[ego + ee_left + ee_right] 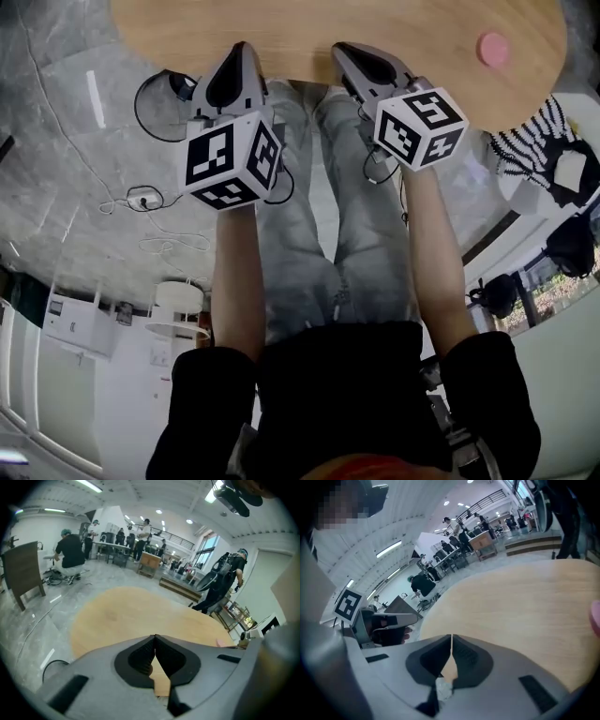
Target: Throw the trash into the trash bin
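closest in, your forearms run out side by side above your knees, each carrying its marker cube. left gripper [242, 49]: jaws pressed together tip to tip, nothing between them, only tabletop showing through the small gap behind the tips. right gripper [343, 49]: same, jaws together and empty. both point forward and down at the wooden table [291, 28], tips at its near rim, neither touching anything on it. my read: they ride closed and side by side because nothing is in hand yet, so this is an approach posture, not a carry. on the table, well off to your right and apart from both grippers, a small pink thing [492, 49] lies flat on the wood. it is likely the trash, though too small to say what it is. the right gripper sits nearer to it, so that looks the natural one to use, and its jaws would need to spread before reaching it. no trash bin shows in any view, so i can't tell where it stands. on the grey floor to your left, loose cables [150, 199]. farther off, people [70, 555] work at benches across the hall.
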`<state>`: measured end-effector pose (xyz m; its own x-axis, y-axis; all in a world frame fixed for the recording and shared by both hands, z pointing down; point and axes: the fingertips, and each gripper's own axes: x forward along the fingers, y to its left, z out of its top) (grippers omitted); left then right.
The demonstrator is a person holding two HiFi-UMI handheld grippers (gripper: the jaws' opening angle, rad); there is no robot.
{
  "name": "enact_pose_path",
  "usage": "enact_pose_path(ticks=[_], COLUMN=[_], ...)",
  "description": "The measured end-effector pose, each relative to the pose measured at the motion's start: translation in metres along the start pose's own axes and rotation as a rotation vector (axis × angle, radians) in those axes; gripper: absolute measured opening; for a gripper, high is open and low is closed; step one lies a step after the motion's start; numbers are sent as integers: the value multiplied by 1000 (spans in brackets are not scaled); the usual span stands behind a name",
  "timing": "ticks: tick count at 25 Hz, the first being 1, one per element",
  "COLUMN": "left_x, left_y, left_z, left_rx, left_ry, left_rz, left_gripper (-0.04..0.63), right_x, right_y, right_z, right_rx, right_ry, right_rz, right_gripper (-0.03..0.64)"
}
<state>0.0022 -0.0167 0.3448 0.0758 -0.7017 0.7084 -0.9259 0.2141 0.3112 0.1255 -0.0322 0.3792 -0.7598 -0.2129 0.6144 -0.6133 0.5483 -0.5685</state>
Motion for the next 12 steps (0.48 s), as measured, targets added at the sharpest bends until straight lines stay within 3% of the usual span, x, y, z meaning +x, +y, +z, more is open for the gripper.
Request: enact_pose_path(ticks=[5, 12], left_x=[22, 44], left_y=[-84, -169], left_z=[-5, -21], left_rx=[90, 175], left_ry=[34, 78], left_rz=[-83, -148], left_gripper=[8, 8], right_x=[-70, -145], right_y=[-70, -145], right_z=[-6, -16], right_rx=[58, 124], right_ry=[-66, -138], right_rz=[-105, -245], right_gripper=[15, 15])
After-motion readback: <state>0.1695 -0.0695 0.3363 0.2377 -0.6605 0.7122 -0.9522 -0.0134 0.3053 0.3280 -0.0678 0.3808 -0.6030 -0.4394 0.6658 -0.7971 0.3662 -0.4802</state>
